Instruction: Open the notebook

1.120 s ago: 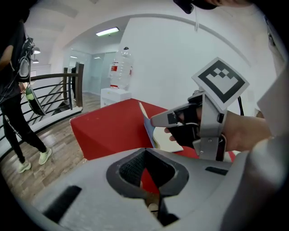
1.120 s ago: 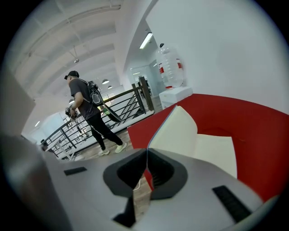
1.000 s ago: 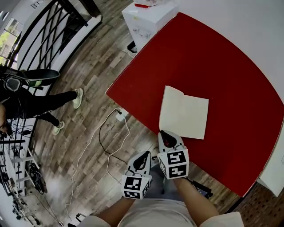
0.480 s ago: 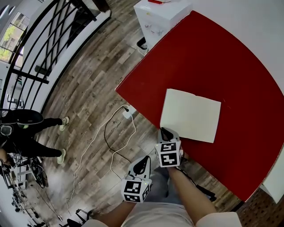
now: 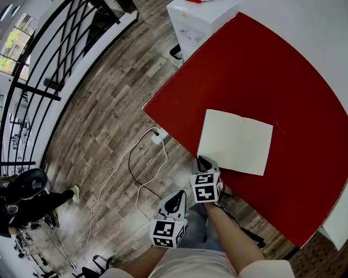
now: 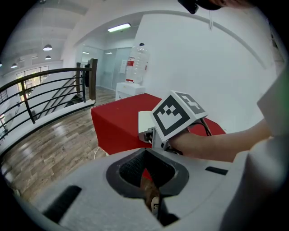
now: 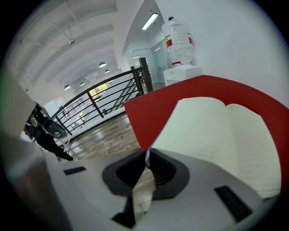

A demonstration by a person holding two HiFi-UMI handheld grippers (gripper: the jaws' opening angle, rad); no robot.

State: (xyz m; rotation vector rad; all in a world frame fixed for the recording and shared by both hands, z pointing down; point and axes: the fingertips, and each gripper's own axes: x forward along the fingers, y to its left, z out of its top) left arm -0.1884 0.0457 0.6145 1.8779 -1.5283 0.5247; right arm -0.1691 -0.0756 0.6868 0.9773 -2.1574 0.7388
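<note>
The notebook [image 5: 236, 142] lies open and flat on the red table [image 5: 261, 70], its blank cream pages up, close to the table's near edge. My right gripper [image 5: 203, 160] sits at the notebook's near left corner. In the right gripper view the notebook [image 7: 216, 131] fills the right half, and its page corner runs into the slit between the shut jaws of my right gripper [image 7: 146, 155]. My left gripper [image 5: 176, 198] hangs off the table over the floor, below and left of the right one. In its own view the left gripper [image 6: 145, 173] is shut with nothing in it.
A white cabinet [image 5: 198, 16] with a water bottle [image 7: 178, 43] stands at the table's far corner. A white cable [image 5: 141, 163] and a plug block [image 5: 159, 136] lie on the wood floor. A black railing [image 5: 49, 59] runs at the left. A person [image 5: 27, 201] stands at the lower left.
The notebook's left page, raised a second ago, now lies flat. My right gripper stays at the near left corner. The person on the floor has moved towards the lower left.
</note>
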